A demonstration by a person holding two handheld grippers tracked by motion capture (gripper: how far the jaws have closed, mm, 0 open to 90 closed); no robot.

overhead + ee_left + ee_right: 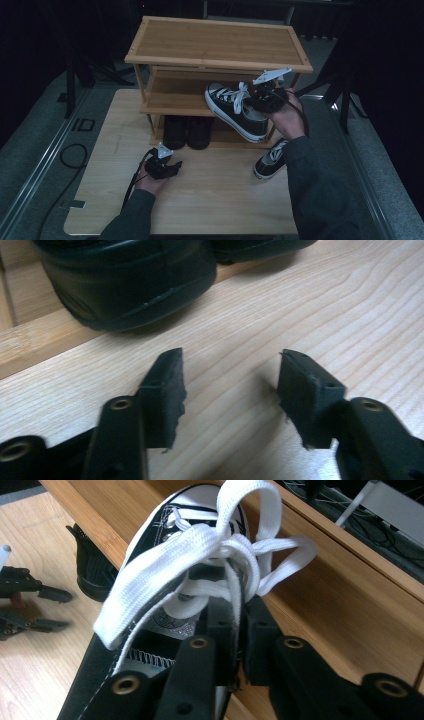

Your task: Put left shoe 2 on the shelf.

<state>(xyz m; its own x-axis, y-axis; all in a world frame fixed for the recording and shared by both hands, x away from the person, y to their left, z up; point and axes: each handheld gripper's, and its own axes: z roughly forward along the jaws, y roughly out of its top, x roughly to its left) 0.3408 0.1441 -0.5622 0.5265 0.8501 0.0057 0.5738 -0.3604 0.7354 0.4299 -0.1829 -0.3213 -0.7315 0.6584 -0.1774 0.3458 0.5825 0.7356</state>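
A black canvas sneaker (235,107) with a white sole and white laces hangs tilted over the middle shelf of a bamboo shoe rack (215,42), toe pointing left. My right gripper (262,97) is shut on it. In the right gripper view the jaws (239,625) pinch the sneaker's (165,545) upper edge beside the laces. Its mate (270,160) lies on the table by the rack's right leg. My left gripper (172,165) rests low on the table, open and holding nothing (230,385), facing a pair of black shoes (125,280).
The black shoes (187,132) stand on the rack's bottom shelf. The rack's top shelf is bare. The wooden table (210,200) has free room in front of the rack. My left gripper (67,611) also appears at the far left of the right gripper view.
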